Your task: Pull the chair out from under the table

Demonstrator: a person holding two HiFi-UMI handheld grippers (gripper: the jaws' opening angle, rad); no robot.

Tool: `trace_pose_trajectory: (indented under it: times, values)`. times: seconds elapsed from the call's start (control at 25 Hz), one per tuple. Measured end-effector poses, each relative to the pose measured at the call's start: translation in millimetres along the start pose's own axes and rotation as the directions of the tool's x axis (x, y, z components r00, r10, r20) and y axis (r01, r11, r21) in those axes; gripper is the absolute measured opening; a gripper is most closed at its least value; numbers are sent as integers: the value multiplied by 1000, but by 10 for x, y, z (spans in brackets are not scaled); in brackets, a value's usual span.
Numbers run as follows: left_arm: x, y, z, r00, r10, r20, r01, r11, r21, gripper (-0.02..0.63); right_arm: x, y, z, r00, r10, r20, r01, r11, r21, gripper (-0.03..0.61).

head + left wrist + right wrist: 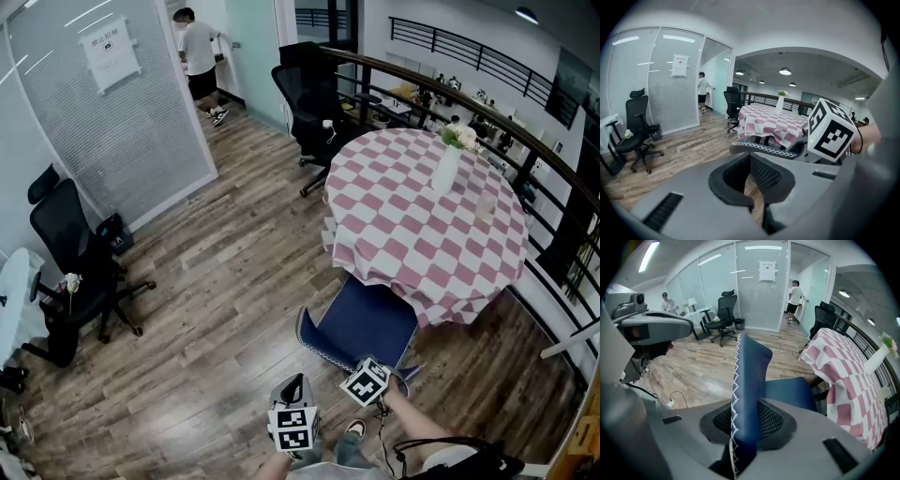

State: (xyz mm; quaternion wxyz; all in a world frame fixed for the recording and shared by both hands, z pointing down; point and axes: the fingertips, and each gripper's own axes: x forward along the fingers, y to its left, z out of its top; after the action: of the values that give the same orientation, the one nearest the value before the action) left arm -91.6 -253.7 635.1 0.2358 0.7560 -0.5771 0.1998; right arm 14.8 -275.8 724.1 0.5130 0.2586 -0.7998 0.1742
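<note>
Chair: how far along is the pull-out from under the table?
Done: the right gripper has its jaws clamped on the backrest. In hand: the pull. The head view shows most of the seat clear of the tablecloth, with its far edge under the hem. To do: draw it fully clear, then release. The left gripper has nothing between its jaws.

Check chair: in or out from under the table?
Mostly out: chair seat shows bare beyond the tablecloth; only its far edge meets the hem.

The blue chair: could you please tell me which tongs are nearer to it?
Right. The right tongs grip the backrest of the blue chair; the left tongs hang beside that backrest, not touching it, holding nothing.
</note>
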Motion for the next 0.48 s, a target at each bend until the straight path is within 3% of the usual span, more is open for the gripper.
trace_pose_trajectory:
  times: [0.48]
  values:
    - [-235,119,-121,1000,15,6,-14,1000,-17,0,-10,462,-74,1000,28,-2,-28,1000,-10,98]
